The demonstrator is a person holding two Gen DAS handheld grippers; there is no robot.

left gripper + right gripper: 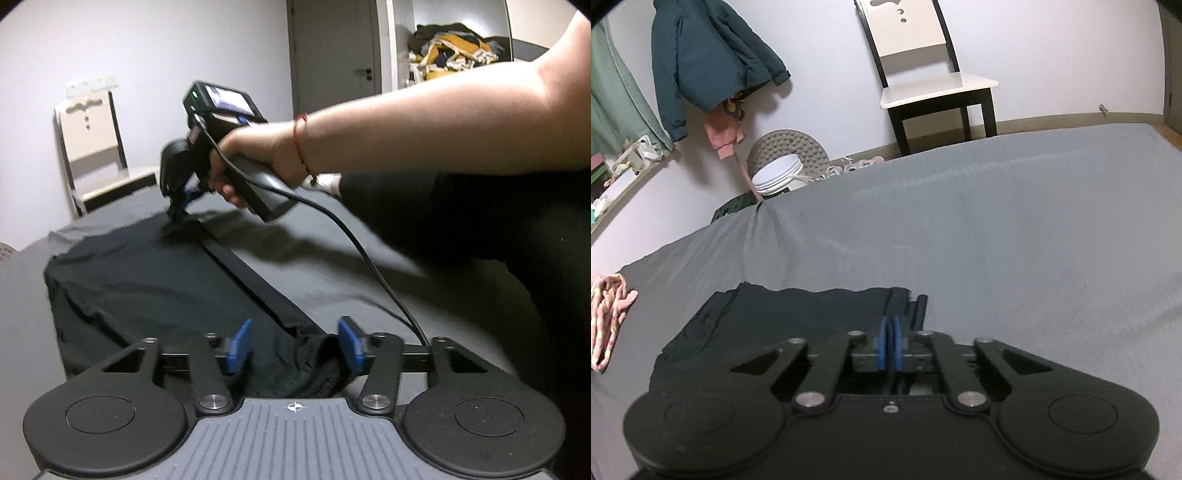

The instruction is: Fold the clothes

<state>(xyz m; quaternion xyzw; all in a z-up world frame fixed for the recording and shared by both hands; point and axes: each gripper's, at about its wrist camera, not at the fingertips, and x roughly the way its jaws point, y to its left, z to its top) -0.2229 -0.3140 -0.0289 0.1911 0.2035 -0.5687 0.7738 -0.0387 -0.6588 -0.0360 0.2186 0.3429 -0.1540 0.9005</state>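
Observation:
A black garment (147, 280) lies spread flat on the grey bed sheet (332, 266), with a long straight folded edge running away from me. My left gripper (295, 343) is open at the near end, and a bunched bit of the dark fabric sits between its blue pads (238, 345). A hand holds my right gripper (177, 214) at the garment's far corner, where the cloth is pinched into a small peak. In the right wrist view the right gripper (890, 347) has its blue pads pressed together on the edge of the black garment (798, 314).
A pink garment (607, 325) lies on the sheet (997, 240) to the left. Beyond the bed stand a white chair (934, 81), a white bucket (777, 179) and a hanging teal jacket (705, 51). The person's forearm (443, 125) and a cable (369, 258) cross the bed.

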